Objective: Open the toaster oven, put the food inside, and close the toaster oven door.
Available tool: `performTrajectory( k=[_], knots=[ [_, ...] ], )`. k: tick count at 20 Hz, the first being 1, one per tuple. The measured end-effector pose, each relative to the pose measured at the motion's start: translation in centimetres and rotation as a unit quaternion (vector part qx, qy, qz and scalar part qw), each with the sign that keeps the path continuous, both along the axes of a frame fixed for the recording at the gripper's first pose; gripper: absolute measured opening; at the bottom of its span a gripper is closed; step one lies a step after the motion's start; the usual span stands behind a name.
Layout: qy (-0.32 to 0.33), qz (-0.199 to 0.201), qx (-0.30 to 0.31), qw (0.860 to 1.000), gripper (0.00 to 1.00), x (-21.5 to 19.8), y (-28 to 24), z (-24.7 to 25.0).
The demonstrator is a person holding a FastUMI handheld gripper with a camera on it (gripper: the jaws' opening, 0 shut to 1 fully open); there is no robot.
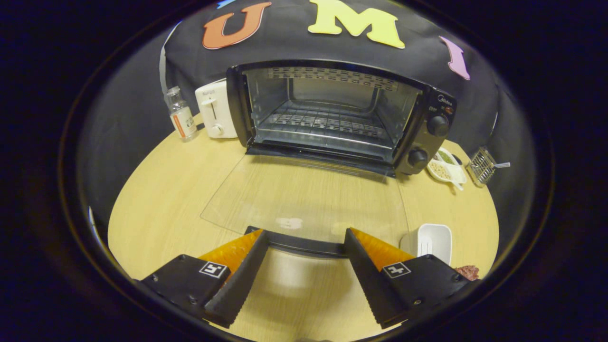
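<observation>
Two fingers of the gripper [306, 242] spread wide, the door handle [304, 244] lying between their tips untouched, glass door [304, 199] folded flat over the tabletop [161, 209], white dish [430, 242] and reddish food [469, 271] at the right edge, toaster oven [332, 114] open along the far edge, wire rack [325, 122] inside.

The toaster oven [339, 114] is black, with a silvery interior and wire rack [327, 122]; its lowered glass door [304, 199] is clear, edged by a black handle [306, 245]. The tabletop [171, 199] is pale wood grain. A white toaster [214, 115] stands beside a clear bottle [181, 113] with an orange-and-white label. The dish [430, 241] is white, and the food [469, 272] is dark reddish-brown.
</observation>
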State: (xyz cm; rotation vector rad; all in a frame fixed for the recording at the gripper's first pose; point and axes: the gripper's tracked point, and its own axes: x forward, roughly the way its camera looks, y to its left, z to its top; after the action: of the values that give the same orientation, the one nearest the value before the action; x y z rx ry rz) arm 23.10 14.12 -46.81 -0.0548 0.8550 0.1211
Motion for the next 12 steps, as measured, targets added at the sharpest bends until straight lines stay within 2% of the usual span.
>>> performTrajectory(
  k=[6,9,12],
  knots=[
    [-0.028,0.025,0.000,0.999,1.00,0.3,-1.4,2.4],
    [-0.054,0.028,0.003,0.998,1.00,0.9,-4.9,5.3],
    [-0.074,0.014,-0.012,0.997,1.00,0.9,-10.8,7.6]
  ],
)
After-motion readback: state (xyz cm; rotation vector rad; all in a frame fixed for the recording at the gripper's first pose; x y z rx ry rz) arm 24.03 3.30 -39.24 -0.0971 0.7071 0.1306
